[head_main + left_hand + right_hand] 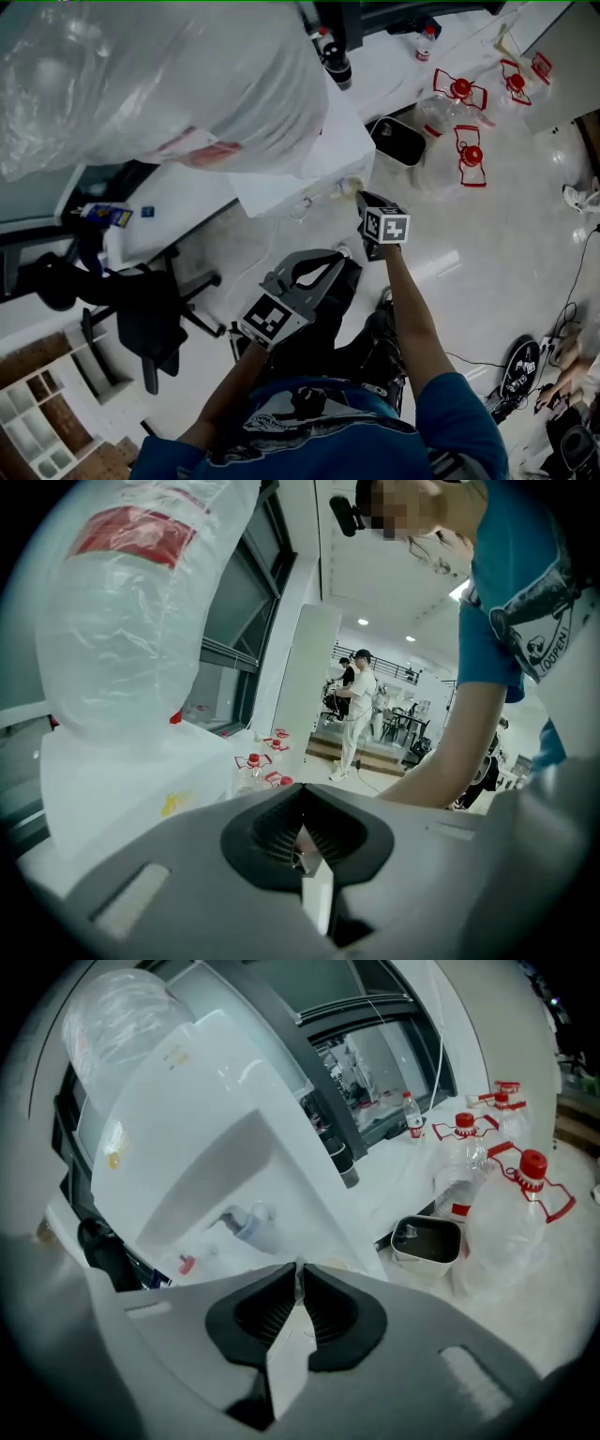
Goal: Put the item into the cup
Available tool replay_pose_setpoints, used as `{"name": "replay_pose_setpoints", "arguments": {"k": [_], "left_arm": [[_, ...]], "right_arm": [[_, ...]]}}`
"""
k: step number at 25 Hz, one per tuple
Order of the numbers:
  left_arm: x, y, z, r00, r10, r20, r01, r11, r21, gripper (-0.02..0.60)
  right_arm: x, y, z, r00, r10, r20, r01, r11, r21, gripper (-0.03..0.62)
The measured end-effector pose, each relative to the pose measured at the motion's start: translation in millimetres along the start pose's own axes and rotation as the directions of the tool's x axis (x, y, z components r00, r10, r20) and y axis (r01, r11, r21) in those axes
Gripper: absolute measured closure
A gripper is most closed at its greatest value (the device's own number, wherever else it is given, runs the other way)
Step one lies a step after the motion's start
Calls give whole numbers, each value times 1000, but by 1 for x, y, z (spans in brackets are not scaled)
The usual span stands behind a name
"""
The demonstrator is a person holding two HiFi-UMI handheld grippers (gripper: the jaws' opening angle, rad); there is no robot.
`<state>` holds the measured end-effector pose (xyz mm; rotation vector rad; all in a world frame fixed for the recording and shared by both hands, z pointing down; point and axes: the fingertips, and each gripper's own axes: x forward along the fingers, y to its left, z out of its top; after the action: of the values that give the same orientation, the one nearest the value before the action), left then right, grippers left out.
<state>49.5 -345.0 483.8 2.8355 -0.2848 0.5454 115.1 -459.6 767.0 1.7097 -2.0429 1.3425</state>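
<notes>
Task not done: no cup can be made out in any view. Right gripper (300, 1277) has its jaws nearly closed, pinching a thin white piece (284, 1363), which I take to be the item. It is held in the air in front of the water dispenser (187, 1119), facing the tap recess. Left gripper (302, 803) jaws are likewise nearly together on a pale strip (318, 897), identity unclear. Remaining: locate the cup, drop the item in.

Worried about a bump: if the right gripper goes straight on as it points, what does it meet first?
Most likely the dispenser, at its recess by the blue tap; depth is hard to judge.
</notes>
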Motion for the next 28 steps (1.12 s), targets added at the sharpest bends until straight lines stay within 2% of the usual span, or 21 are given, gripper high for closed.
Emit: {"name": "replay_pose_setpoints", "arguments": {"k": [4, 8, 13, 15, 17, 18, 23, 28], "left_arm": [[1, 11, -4, 1000, 1, -8, -1, 999, -36, 571], [-2, 18, -8, 999, 17, -28, -18, 1000, -21, 571], [-9, 22, -18, 998, 36, -51, -38, 998, -46, 571], [-12, 21, -21, 998, 40, -57, -43, 998, -49, 571], [-13, 19, -22, 998, 43, -56, -46, 998, -52, 571], [-14, 18, -23, 997, 44, -56, -47, 997, -54, 571], [-18, 15, -24, 997, 59, -57, -62, 996, -64, 571], [-19, 11, -20, 997, 77, -28, -79, 995, -66, 571]], "right_arm": [[20, -8, 1, 1000, 0, -11, 0, 999, 36, 563], [34, -13, -4, 998, -24, -53, 25, 999, 23, 562], [46, -15, -8, 997, -35, -73, 35, 999, -1, 557], [49, -16, -9, 997, -28, -76, 27, 1000, -14, 529], [49, -15, -8, 997, -13, -76, 11, 1000, -24, 466], [48, -15, -8, 997, -7, -76, 5, 1000, -28, 454], [37, -10, -3, 998, 7, -66, -10, 999, -46, 454], [7, 10, 5, 997, 67, -41, -70, 995, -76, 465]]}}
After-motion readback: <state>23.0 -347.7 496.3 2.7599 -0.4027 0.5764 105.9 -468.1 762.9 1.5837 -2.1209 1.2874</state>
